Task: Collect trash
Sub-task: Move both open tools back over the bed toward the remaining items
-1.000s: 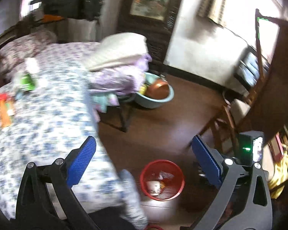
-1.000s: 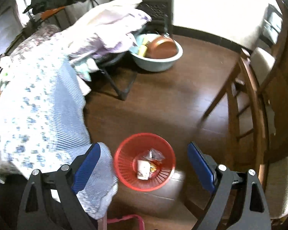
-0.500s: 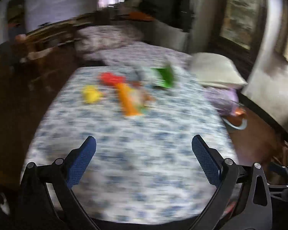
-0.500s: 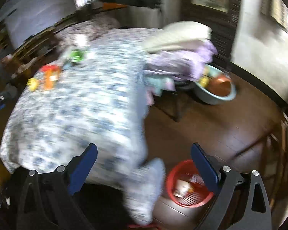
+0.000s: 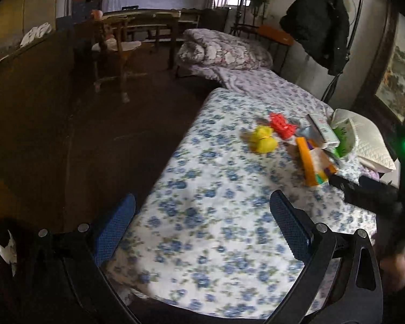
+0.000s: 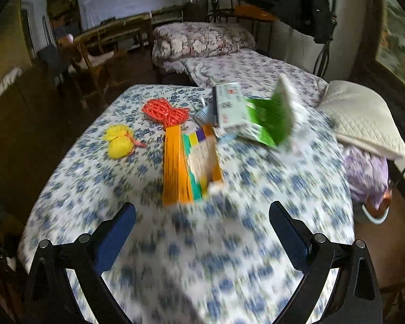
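Note:
Several pieces of trash lie on the blue-flowered bed (image 6: 229,270): a yellow net ball (image 6: 120,141), a red net (image 6: 166,113), an orange box (image 6: 189,162), a white carton (image 6: 228,105) and a green packet (image 6: 269,118). They also show in the left wrist view: yellow ball (image 5: 263,142), red net (image 5: 282,125), orange box (image 5: 311,163). My left gripper (image 5: 202,226) is open and empty over the bed's near edge. My right gripper (image 6: 202,229) is open and empty, just short of the orange box.
A white pillow (image 6: 361,118) lies on purple bedding at the right. A flowered quilt (image 6: 202,40) is rolled at the bed's far end. Wooden chairs (image 5: 116,51) and a table stand on the dark floor to the left. A basin (image 6: 375,210) sits at the right.
Both grippers swung away from the red trash basket on the floor and up over the bed. The trash pile is now in front of them, closer to the right gripper.

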`<state>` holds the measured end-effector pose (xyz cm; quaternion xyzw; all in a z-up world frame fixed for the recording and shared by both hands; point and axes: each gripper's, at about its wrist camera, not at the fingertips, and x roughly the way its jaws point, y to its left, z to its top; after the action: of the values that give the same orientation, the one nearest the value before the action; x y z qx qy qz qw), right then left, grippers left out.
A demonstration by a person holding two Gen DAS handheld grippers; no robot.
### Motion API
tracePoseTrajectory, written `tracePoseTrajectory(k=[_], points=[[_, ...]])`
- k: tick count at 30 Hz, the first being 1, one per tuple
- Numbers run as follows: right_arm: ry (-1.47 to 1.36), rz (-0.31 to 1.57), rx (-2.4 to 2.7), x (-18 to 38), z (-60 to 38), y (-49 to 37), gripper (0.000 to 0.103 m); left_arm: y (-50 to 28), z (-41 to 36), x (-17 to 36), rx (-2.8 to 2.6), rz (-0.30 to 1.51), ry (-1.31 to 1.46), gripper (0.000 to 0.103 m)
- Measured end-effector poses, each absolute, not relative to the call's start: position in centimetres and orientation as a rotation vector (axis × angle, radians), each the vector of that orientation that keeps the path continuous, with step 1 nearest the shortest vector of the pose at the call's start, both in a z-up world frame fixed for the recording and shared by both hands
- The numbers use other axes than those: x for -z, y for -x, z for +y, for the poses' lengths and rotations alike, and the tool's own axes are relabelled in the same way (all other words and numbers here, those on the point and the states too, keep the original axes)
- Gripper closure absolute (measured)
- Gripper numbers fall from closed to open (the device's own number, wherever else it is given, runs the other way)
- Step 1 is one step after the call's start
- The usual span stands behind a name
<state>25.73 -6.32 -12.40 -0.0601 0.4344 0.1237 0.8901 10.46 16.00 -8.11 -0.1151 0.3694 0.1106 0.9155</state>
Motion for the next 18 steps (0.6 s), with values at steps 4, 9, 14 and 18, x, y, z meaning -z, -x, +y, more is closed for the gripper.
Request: tracePoseTrajectory(k=[4, 9, 14, 18], points=[[0.136, 0.917, -0.248, 13.1, -5.2, -27.5, 0.006, -10.7, 16.7, 9.0, -0.226, 0.772, 0.235, 0.007], [0.127, 0.940, -0.231, 14.4, -4.9, -29.2, 0.006, -11.1, 17.2, 9.8, -0.215, 0.788, 0.257, 0.007], [0.121, 0.964, -0.222, 16.0, -4.6, -30.8, 0.006, -11.4, 17.2, 10.3, -0.208, 0.795, 0.258, 0.007], [0.115, 0.957, -0.203, 17.2, -4.6, -31.6, 0.031, -11.6, 16.6, 10.4, -0.201, 0.803, 0.236, 0.007]])
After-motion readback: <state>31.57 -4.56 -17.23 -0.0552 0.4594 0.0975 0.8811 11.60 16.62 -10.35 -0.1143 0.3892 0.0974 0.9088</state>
